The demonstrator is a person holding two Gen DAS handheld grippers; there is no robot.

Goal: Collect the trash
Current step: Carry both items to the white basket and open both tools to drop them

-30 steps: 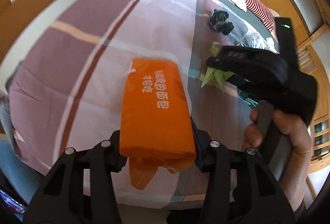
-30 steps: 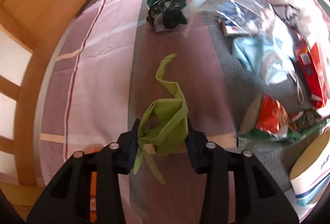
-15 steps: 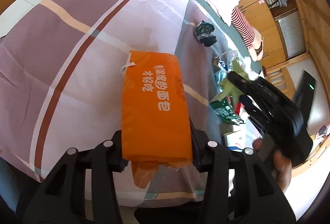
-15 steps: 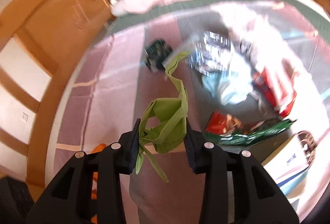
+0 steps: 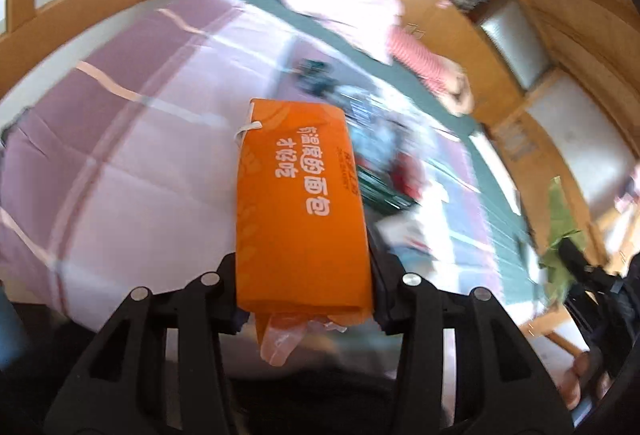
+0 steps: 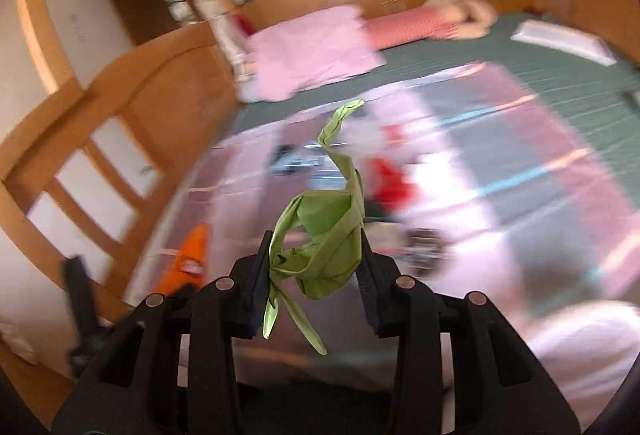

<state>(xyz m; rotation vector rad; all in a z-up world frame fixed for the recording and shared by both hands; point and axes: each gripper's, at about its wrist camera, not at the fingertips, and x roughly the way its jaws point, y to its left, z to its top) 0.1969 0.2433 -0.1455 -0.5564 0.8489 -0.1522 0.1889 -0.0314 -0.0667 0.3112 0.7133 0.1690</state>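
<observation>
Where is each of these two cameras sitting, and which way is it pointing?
Left wrist: rides on the left tongs, looking along them over the bed; they clamp an orange bag. A hand shows at lower right.
Right wrist: rides on the right tongs, facing the bed's far end; they clamp a green bag.
Shared: the bed, and the orange bag and green bag each appear in the other view.
</observation>
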